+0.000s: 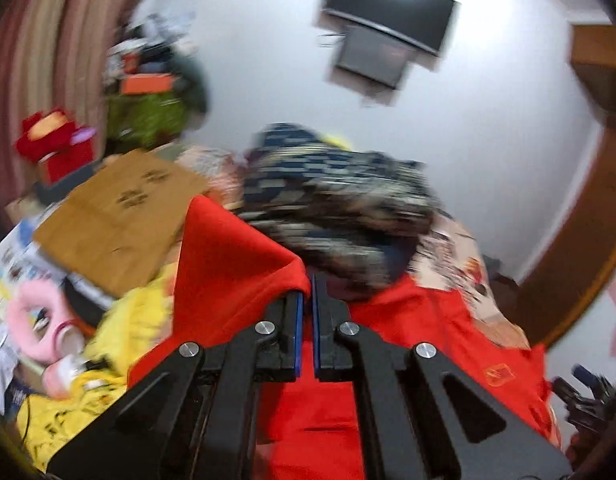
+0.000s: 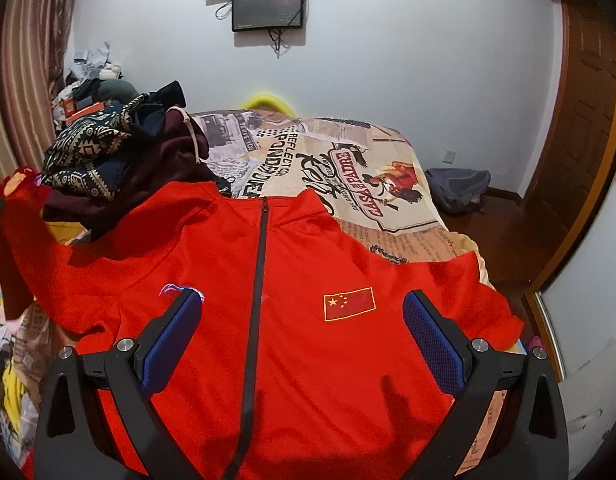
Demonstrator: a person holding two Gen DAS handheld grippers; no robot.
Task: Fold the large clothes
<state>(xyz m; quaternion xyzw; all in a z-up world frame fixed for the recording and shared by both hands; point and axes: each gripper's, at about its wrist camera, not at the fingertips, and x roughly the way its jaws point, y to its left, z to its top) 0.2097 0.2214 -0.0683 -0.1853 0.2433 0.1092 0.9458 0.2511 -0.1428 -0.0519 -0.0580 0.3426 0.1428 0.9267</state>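
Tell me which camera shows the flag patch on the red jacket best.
The right wrist view: the flag patch lies sharp and face-on on the red jacket, between the open right gripper fingers. In the left wrist view it is only a small blurred mark.

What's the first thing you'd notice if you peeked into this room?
The big red jacket spread zipped on the bed, with a small flag patch on its chest. The left gripper has its jaws shut on a raised piece of the jacket, while a pile of patterned clothes sits behind it.
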